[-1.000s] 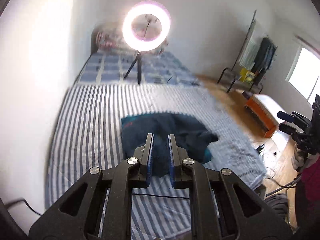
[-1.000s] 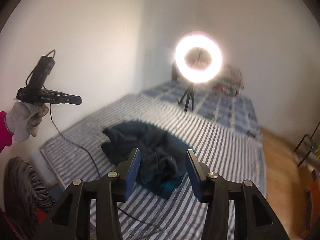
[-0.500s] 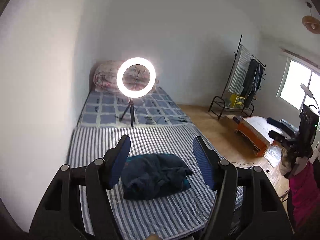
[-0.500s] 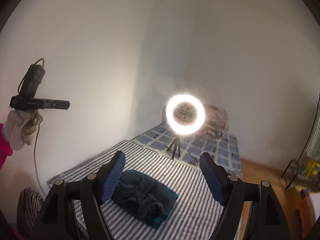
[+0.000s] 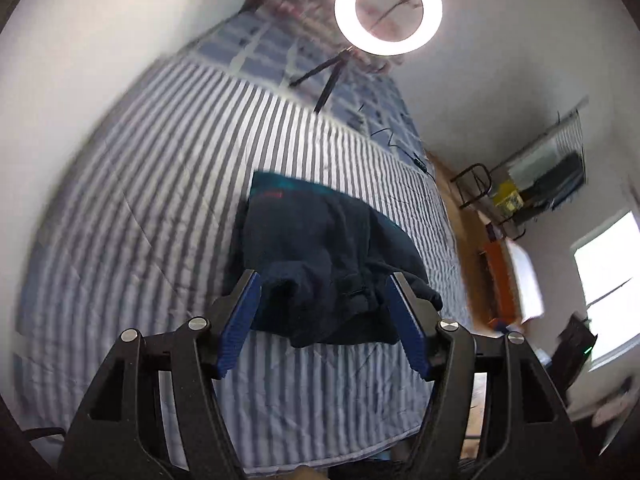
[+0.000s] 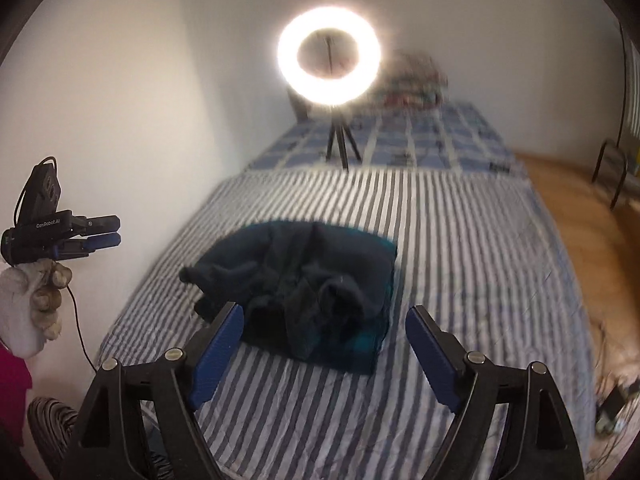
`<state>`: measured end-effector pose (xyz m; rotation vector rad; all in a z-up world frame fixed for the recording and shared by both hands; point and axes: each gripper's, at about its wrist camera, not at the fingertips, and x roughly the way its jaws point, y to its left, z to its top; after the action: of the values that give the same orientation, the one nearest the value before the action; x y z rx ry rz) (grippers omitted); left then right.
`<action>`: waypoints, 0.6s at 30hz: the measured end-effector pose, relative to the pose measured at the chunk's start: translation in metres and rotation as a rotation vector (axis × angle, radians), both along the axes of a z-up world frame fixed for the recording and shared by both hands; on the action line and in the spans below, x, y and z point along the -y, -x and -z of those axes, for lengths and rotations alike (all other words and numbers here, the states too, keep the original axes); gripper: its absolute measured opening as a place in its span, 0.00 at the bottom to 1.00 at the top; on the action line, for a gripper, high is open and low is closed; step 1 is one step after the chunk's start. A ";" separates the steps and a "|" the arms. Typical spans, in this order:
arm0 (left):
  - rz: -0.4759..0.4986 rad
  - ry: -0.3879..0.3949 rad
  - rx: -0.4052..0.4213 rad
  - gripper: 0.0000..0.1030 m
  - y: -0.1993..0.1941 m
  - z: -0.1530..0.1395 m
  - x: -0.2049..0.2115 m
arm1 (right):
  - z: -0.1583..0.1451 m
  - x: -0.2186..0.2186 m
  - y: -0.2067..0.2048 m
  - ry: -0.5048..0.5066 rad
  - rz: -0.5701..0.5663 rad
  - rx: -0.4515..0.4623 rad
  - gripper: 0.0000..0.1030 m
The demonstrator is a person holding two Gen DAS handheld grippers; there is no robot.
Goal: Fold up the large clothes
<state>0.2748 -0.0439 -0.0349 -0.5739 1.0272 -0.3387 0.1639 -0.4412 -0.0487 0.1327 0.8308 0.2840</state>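
Folding not begun: the dark navy garment [image 6: 304, 288] lies crumpled mid striped bedsheet [image 6: 460, 240], untouched, with left gripper [image 5: 324, 320] and right gripper [image 6: 324, 356] above it, jaws spread after just opening, nothing between them.

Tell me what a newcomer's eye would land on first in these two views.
The glowing ring light on its tripod stands far back on the bed, brightest thing in both views. Nearer, a crumpled dark navy garment lies heaped on the striped bedsheet. The right gripper frames it with jaws wide apart and nothing between them; the left gripper, held in a gloved hand, hovers by the wall at the left edge.
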 end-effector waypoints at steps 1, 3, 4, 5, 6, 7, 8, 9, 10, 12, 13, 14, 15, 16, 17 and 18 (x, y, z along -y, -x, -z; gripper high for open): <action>-0.012 0.033 -0.035 0.65 -0.006 0.014 -0.002 | 0.012 0.002 -0.006 -0.026 0.010 -0.025 0.83; -0.032 0.072 -0.104 0.65 -0.023 0.045 -0.003 | 0.037 0.003 -0.023 -0.089 0.023 -0.076 0.83; -0.038 0.076 -0.118 0.65 -0.027 0.053 -0.003 | 0.049 0.003 -0.030 -0.124 0.028 -0.095 0.83; -0.041 0.090 -0.141 0.65 -0.034 0.067 -0.003 | 0.056 0.003 -0.035 -0.153 0.031 -0.108 0.83; -0.042 0.104 -0.157 0.65 -0.037 0.075 -0.002 | 0.065 0.004 -0.040 -0.180 0.036 -0.123 0.83; -0.047 0.120 -0.173 0.65 -0.041 0.084 -0.002 | 0.075 0.004 -0.047 -0.202 0.046 -0.141 0.83; -0.058 0.137 -0.186 0.65 -0.045 0.093 -0.002 | 0.080 0.003 -0.051 -0.209 0.048 -0.149 0.83; -0.070 0.149 -0.209 0.65 -0.048 0.104 -0.003 | 0.087 0.000 -0.057 -0.210 0.051 -0.159 0.83; -0.074 0.156 -0.229 0.65 -0.053 0.112 -0.002 | 0.095 -0.001 -0.062 -0.214 0.059 -0.167 0.83; -0.084 0.176 -0.250 0.65 -0.061 0.124 -0.002 | 0.104 -0.002 -0.068 -0.256 0.062 -0.180 0.83; -0.083 0.173 -0.253 0.64 -0.064 0.127 -0.001 | 0.110 -0.002 -0.071 -0.294 0.063 -0.188 0.83; -0.080 0.161 -0.251 0.64 -0.066 0.129 0.001 | 0.113 -0.002 -0.069 -0.316 0.064 -0.189 0.83; -0.074 0.151 -0.246 0.64 -0.068 0.130 0.004 | 0.116 -0.003 -0.071 -0.340 0.064 -0.188 0.82; -0.069 0.146 -0.245 0.61 -0.070 0.130 0.006 | 0.118 -0.005 -0.073 -0.354 0.062 -0.189 0.81; -0.063 0.145 -0.241 0.56 -0.071 0.131 0.009 | 0.119 -0.007 -0.072 -0.358 0.059 -0.190 0.74; -0.053 0.141 -0.239 0.43 -0.071 0.131 0.013 | 0.122 -0.010 -0.072 -0.370 0.046 -0.198 0.62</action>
<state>0.3463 -0.0569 -0.1657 -0.7809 1.2221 -0.3018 0.2364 -0.4314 -0.1703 0.5317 0.9635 0.3836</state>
